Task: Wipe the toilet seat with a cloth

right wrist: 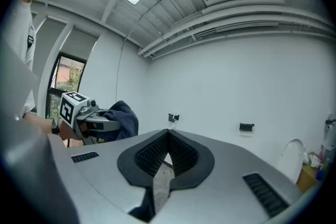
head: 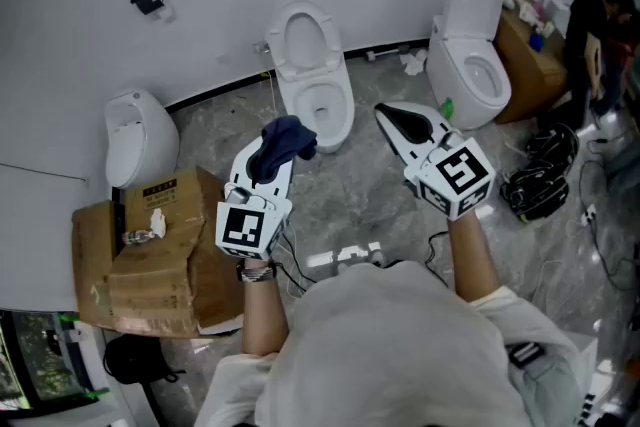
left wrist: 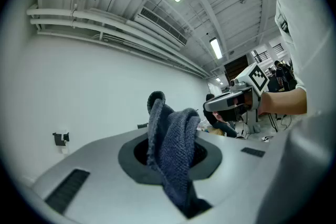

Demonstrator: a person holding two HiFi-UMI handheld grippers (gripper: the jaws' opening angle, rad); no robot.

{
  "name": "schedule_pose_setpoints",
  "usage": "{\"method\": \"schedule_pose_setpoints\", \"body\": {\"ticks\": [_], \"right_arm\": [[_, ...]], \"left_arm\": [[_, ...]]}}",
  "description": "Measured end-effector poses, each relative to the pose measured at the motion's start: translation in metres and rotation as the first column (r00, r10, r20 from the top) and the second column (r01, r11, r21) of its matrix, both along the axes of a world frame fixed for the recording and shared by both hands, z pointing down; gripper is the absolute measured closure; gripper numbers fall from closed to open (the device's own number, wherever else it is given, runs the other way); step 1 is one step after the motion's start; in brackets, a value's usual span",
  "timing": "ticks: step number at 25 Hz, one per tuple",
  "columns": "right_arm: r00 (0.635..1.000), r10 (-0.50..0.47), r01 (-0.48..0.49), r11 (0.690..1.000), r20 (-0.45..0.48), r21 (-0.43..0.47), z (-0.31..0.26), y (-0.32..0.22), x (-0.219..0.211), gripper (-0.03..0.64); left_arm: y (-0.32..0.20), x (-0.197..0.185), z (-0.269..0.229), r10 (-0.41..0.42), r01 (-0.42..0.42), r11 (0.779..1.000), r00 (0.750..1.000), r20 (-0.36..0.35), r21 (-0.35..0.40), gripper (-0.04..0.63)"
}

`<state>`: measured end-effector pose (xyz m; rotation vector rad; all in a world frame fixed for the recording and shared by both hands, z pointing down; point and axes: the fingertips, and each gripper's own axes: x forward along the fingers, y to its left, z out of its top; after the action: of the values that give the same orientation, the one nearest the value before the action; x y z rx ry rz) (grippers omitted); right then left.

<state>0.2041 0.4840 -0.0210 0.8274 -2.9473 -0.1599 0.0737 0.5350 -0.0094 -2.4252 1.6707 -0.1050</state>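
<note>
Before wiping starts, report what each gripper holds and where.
The left gripper pinches the cloth by a bunched part, with loose folds sticking out past the jaws. The right gripper is shut and empty.

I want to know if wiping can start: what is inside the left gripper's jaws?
A dark blue cloth, bunched, its folds sticking up out of the left gripper. It covers the pads, so the pinched part cannot be seen.
</note>
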Motion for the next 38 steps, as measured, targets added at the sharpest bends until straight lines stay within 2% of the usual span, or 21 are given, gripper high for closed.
{"method": "schedule_pose_setpoints", "body": {"ticks": [5,12,16,19,26,32,38], "right_arm": [[1.000,0.007,-0.007,1.000,0.001,0.001,0.002,0.000,0.011,0.589],[0.994,-0.047,0.050,0.998,0.100,-0.029,-0.007,-0.021,0.026,0.589],[0.993,-0.107,0.109,0.994,0.054,-0.026,0.002,-0.033,0.033,0.589],[0.994,-0.108,0.108,0.994,0.013,-0.029,0.008,-0.046,0.041,0.589],[0.995,-0.095,0.097,0.994,0.032,-0.051,0.014,-0.081,0.049,0.589],[0.991,-0.115,0.121,0.989,0.066,-0.084,0.019,-0.111,0.030,0.589],[0.992,-0.073,0.080,0.994,0.104,-0.071,0.016,-0.168,0.002,0.589]], "left_arm": [[-0.003,0.014,0.001,0.005,-0.005,1.000,1.000,-0.008,0.000,0.545],[-0.026,0.027,0.002,-0.006,0.006,1.000,1.000,-0.003,-0.006,0.545],[-0.045,0.039,0.003,-0.019,0.019,1.000,1.000,-0.006,-0.003,0.545],[-0.059,0.046,0.003,-0.039,0.039,0.999,0.999,-0.019,-0.003,0.545],[-0.090,0.051,0.012,-0.063,0.062,0.998,0.998,-0.004,-0.033,0.545],[-0.128,0.035,0.021,-0.048,0.047,0.998,0.999,-0.007,-0.051,0.545],[-0.189,-0.003,0.024,-0.028,0.027,0.999,1.000,-0.014,-0.037,0.545]]}}
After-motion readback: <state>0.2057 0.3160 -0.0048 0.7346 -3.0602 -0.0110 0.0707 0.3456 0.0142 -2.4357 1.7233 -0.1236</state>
